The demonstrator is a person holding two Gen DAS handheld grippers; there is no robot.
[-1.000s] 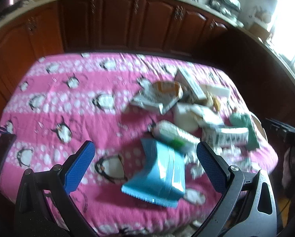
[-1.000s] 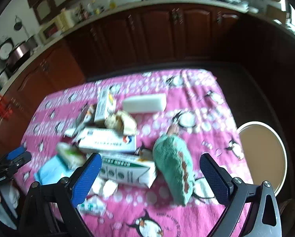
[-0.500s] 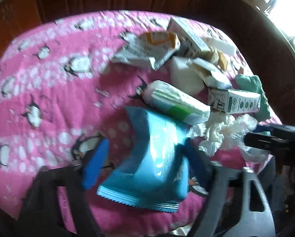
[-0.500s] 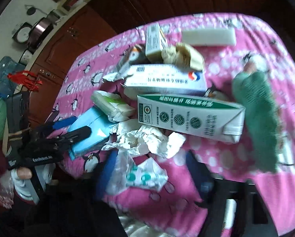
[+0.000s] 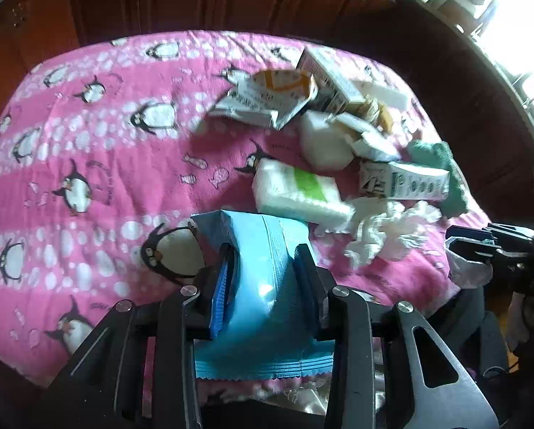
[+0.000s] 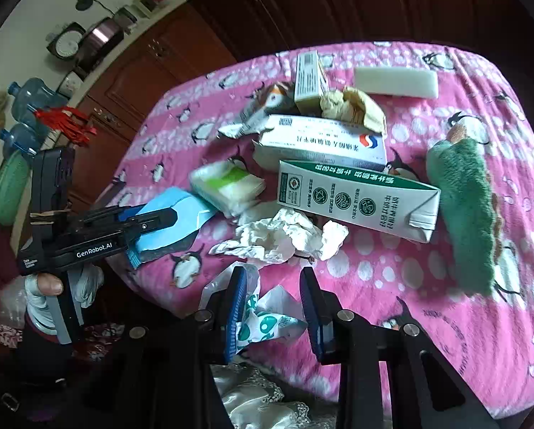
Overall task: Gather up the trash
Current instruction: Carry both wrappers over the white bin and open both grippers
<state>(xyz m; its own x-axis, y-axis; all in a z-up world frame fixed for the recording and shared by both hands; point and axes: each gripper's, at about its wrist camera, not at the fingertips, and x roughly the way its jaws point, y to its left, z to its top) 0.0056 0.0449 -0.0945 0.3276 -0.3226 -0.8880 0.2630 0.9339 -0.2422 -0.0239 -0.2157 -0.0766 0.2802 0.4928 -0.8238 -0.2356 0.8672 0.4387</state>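
On the pink penguin blanket (image 5: 88,136) lies a heap of trash. My left gripper (image 5: 265,271) is at the near edge, its jaws closing on a light blue packet (image 5: 256,236) that bulges between the pads. The right wrist view shows that same left gripper (image 6: 152,220) on the blue packet (image 6: 181,203). My right gripper (image 6: 274,307) is closing too. A white plastic wrapper with teal print (image 6: 263,318) is pinched between its pads at the blanket's (image 6: 409,304) near edge.
Beyond the grippers lie a crumpled white tissue (image 6: 281,236), a tissue pack (image 6: 227,186), a green and white carton (image 6: 356,200), a white box (image 6: 320,143), a foam block (image 6: 395,82) and a green cloth (image 6: 463,207). A gloved hand (image 6: 45,286) holds the left gripper. Dark cabinets stand behind.
Both grippers dropped toward the near edge of the blanket and narrowed from wide open. The left one closed onto the blue packet, the right one onto the plastic wrapper.
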